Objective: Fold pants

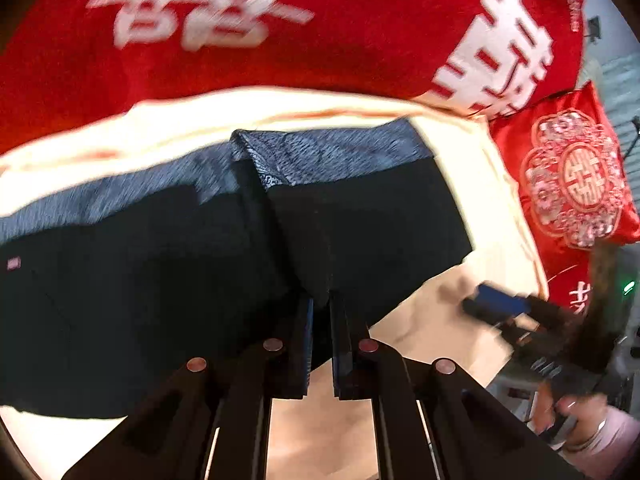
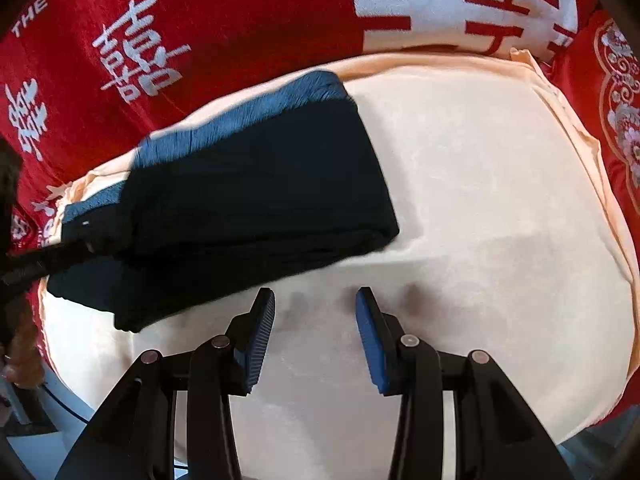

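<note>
Dark navy pants (image 1: 168,264) lie on a cream cloth (image 1: 320,116), folded, with the lit far part looking blue-grey. My left gripper (image 1: 320,304) is shut on the near edge of the pants, lifting a fold. In the right wrist view the pants (image 2: 248,200) lie left of centre, folded into a thick bundle. My right gripper (image 2: 315,300) is open and empty, just over the cream cloth (image 2: 480,208), right of the pants' near edge. It also shows at the right of the left wrist view (image 1: 480,304). The left gripper shows as a dark bar (image 2: 44,260) at the pants' left end.
A red blanket with white characters (image 1: 280,40) lies beyond the cream cloth. A red embroidered cushion (image 1: 576,176) sits at the right. The red blanket (image 2: 200,32) and the cushion (image 2: 612,100) border the cloth in the right wrist view too.
</note>
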Available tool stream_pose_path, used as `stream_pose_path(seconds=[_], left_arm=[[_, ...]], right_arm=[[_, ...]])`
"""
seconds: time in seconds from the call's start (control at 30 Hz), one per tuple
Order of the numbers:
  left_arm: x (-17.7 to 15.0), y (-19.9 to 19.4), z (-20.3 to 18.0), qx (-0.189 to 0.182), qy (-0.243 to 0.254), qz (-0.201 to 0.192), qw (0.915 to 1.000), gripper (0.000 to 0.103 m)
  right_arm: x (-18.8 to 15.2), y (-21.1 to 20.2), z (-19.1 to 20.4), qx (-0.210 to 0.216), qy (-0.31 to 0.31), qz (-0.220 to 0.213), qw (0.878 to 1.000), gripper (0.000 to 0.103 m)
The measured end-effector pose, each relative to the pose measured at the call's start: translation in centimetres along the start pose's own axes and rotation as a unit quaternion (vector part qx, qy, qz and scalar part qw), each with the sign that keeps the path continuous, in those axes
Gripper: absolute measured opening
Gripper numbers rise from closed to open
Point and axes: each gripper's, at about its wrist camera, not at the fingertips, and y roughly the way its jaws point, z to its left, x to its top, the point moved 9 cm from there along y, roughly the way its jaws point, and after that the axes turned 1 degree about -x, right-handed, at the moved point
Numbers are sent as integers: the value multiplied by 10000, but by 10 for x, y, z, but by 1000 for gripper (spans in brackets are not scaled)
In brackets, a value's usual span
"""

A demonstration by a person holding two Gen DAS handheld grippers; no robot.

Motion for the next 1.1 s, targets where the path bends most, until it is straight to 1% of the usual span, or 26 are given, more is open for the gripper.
stream_pose_path(seconds=[0.1,0.17,0.23,0.3,0.33,0.37,0.43,0.5,0.53,0.57,0.6,0.67,0.73,0.87,0.93,0.97,1.0,1.03,1.1], left_arm=[[-8,11,20,28,-290,99,9995,6],[-8,14,24,-21,-406,65,9992,6],[-9,14,21,21,-371,-13,9993,6],[-9,12,17,149,-291,-87,9994,7],[-8,9,16,271,-301,-189,9990,7],[-7,7,17,304,-314,-224,9988,7],[-7,3,17,439,-376,-246,9980,7],[-8,-1,20,543,-417,-286,9972,7],[-9,-3,22,590,-436,-304,9968,7],[-11,-4,25,659,-454,-300,9963,7],[-13,-5,27,707,-479,-291,9959,7],[-17,-6,35,773,-593,-291,9948,7],[-21,-7,43,850,-753,-267,9932,7],[-31,-11,60,1067,-1058,-297,9882,7],[-37,-13,68,1225,-1172,-275,9851,7],[-41,-15,73,1305,-1232,-287,9833,7],[-45,-16,76,1347,-1291,-284,9820,7],[-49,-17,81,1391,-1384,-270,9802,7],[-57,-22,88,1429,-1561,-304,9769,7]], right_arm=[[11,1,7,109,-104,-49,9999,46],[22,7,14,118,-236,-84,9996,46],[36,12,21,163,-327,-176,9992,46],[52,23,29,190,-414,-226,9987,46],[55,32,32,153,-445,-177,9987,45],[59,45,37,127,-503,-67,9986,45],[55,61,50,83,-662,151,9977,45],[48,61,66,-98,-1111,125,9937,46],[43,59,74,23,-1255,186,9919,46],[39,55,80,231,-1258,245,9915,44],[40,50,82,344,-1238,211,9915,44],[52,38,81,309,-1178,-61,9925,44],[67,36,80,330,-1064,-148,9937,44],[98,48,94,291,-1137,-228,9928,44],[104,58,107,240,-1254,-280,9914,44],[103,68,114,228,-1320,-205,9908,44],[96,83,120,230,-1374,22,9902,44],[87,94,123,117,-1428,212,9895,45],[80,94,132,-285,-1765,-5,9839,46]])
